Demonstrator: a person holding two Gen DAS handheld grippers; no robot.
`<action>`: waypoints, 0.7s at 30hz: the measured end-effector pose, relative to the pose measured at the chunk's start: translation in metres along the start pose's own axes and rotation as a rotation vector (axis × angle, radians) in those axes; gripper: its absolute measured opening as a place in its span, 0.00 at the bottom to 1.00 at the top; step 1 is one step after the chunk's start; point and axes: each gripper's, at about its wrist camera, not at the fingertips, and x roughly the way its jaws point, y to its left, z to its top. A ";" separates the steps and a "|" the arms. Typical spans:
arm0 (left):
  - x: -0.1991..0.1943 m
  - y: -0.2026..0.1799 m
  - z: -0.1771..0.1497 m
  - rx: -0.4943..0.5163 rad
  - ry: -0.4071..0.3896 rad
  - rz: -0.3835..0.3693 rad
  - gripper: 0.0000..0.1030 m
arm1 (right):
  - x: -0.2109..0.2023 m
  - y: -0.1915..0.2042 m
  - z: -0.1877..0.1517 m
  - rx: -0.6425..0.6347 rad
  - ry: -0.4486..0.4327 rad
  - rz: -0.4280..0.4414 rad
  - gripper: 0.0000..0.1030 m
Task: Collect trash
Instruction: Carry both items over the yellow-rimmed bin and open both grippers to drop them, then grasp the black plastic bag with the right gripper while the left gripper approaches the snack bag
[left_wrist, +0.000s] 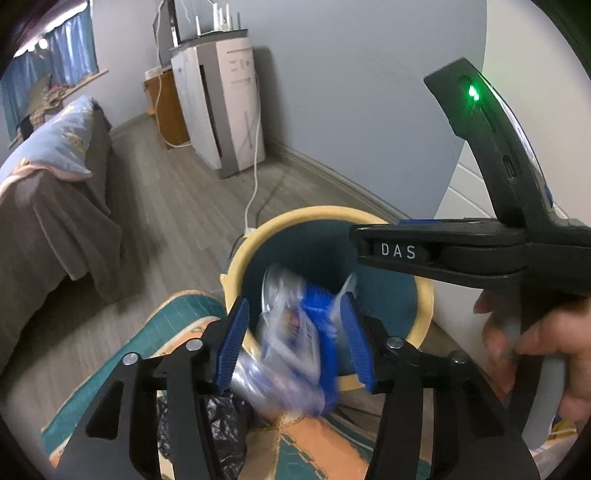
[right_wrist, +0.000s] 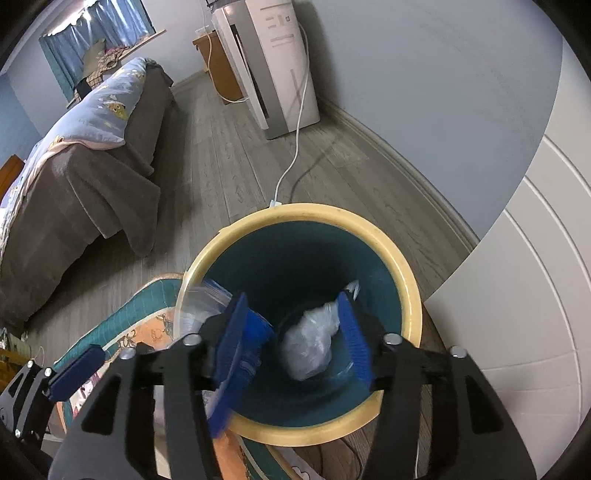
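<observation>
Both grippers are over the bin (right_wrist: 402, 266) on the floor. Left gripper (left_wrist: 295, 343) is spread wide with a blurry wrapper (left_wrist: 291, 332) loose between its pads. Right gripper (right_wrist: 295, 339) is wide too, holding nothing; a crumpled bag (right_wrist: 310, 343) sits at the bin's bottom.

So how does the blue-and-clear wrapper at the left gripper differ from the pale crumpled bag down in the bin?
The blue-and-clear plastic wrapper is blurred, up at the rim between the left gripper's open fingers; the pale crumpled plastic bag lies sharp at the bottom of the yellow-rimmed teal bin. The wrapper has blue print; the bag is plain whitish. Both are thin plastic trash.
</observation>
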 end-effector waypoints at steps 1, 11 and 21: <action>-0.001 0.001 0.000 -0.005 -0.002 0.004 0.58 | -0.001 -0.001 0.000 0.000 -0.003 -0.001 0.60; -0.024 0.030 -0.015 -0.091 -0.049 0.043 0.82 | -0.006 0.007 0.001 -0.021 -0.021 0.006 0.94; -0.074 0.098 -0.049 -0.215 -0.083 0.175 0.89 | -0.014 0.063 -0.007 -0.181 -0.046 -0.027 0.94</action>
